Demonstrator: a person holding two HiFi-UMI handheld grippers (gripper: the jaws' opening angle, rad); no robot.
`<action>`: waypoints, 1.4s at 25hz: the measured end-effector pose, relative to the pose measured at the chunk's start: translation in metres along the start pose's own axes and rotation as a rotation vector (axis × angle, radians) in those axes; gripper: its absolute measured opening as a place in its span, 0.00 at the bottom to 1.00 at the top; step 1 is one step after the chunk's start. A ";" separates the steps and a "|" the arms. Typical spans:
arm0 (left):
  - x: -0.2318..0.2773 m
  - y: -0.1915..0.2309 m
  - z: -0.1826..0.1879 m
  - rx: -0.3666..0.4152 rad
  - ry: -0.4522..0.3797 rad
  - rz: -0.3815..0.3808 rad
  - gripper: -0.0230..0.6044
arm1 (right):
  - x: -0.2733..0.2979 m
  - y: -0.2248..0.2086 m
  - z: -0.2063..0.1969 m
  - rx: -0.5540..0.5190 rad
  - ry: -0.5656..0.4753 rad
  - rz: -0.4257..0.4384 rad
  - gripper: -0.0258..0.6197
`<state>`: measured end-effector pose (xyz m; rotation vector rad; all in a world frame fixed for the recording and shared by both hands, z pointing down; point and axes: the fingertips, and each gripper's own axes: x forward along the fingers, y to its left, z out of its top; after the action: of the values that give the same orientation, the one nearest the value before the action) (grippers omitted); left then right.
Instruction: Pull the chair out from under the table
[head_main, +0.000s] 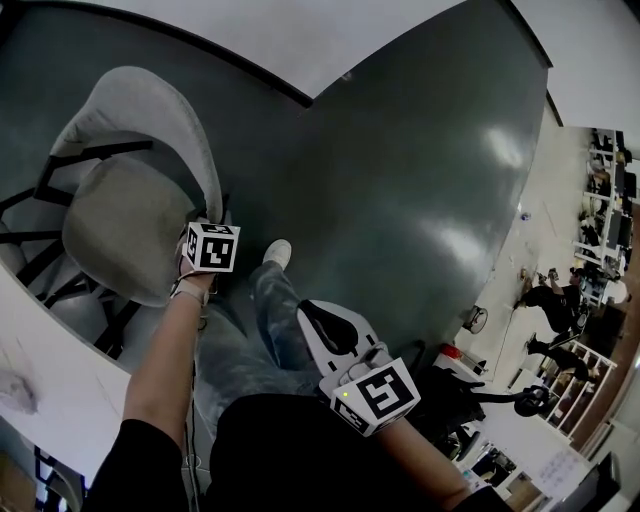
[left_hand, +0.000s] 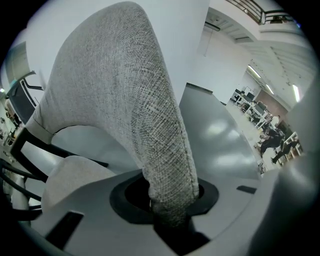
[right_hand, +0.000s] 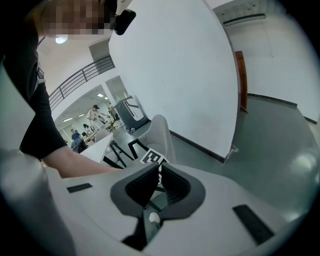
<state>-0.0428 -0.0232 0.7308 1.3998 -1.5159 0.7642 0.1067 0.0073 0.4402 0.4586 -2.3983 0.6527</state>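
Left tongs (head_main: 211, 238): jaws partly closed, clamped on the top edge of the chair (head_main: 125, 225)'s grey fabric backrest (left_hand: 135, 100). In the left gripper view the padded rim fills the gap between the pads, and the grip looks firm.

Right tongs (head_main: 336, 326): off to my right over the dark floor (head_main: 420, 180), well apart from the chair. The pads are drawn together with nothing between them, so they are idle.

The chair stands at my left. Its seat front faces the white table (head_main: 50, 370) and lies near the table's edge, with the black legs (head_main: 60, 285) running in towards it. I cannot tell whether any part sits under the top.

Step in hand, as I judge it: the pull itself, with the backrest gripped and the chair mid-drag away from the table.

Next move calls for a level pull straight back towards me, low enough that the chair does not tip on its rear legs, with the clamp held firm since fabric over padding may slip. My shoe (head_main: 278, 254) is close behind the backrest, so I should step clear before drawing further.
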 end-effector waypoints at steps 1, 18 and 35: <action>0.002 -0.005 0.003 0.005 0.001 -0.005 0.22 | -0.002 -0.002 -0.001 0.005 -0.002 -0.003 0.06; 0.029 -0.101 0.040 0.162 0.036 -0.087 0.22 | -0.035 -0.047 -0.014 0.104 -0.040 -0.083 0.06; 0.057 -0.213 0.059 0.358 0.079 -0.182 0.22 | -0.060 -0.086 -0.024 0.217 -0.085 -0.185 0.06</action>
<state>0.1559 -0.1346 0.7311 1.7215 -1.2097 0.9976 0.2032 -0.0397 0.4486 0.8033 -2.3371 0.8266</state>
